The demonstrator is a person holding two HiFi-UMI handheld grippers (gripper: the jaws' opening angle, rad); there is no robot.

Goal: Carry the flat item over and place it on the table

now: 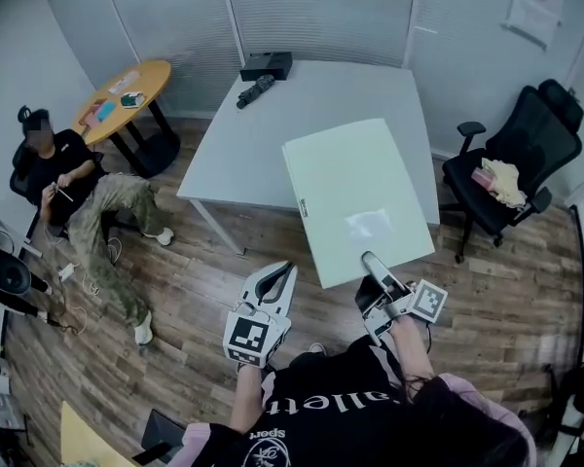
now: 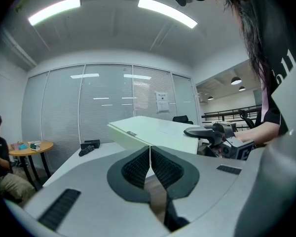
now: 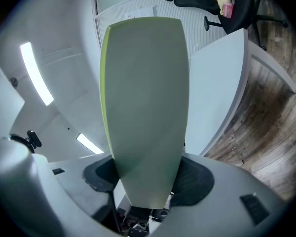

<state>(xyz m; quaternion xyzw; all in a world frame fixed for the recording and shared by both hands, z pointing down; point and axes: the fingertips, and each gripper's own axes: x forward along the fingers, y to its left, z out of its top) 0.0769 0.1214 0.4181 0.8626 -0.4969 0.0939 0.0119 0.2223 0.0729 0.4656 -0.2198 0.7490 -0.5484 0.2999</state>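
the right claw (image 1: 373, 264), lower centre of the head view, is clamped on the near edge of a pale green flat board (image 1: 355, 193); in its own view the board fills the gap between the two pads and stretches away up the frame

the board lies nearly level and covers the near right corner of the white table (image 1: 321, 95); the left gripper view shows it lifted above the tabletop

the left claw (image 1: 282, 270), just left of the board, is closed with its pads together and nothing between them

a black box (image 1: 267, 65) and a dark stick-like thing (image 1: 255, 91) sit at the table's far edge, a black office chair (image 1: 526, 154) stands at the right, and a seated person (image 1: 78, 183) is beside a round wooden table (image 1: 136, 86) at upper left
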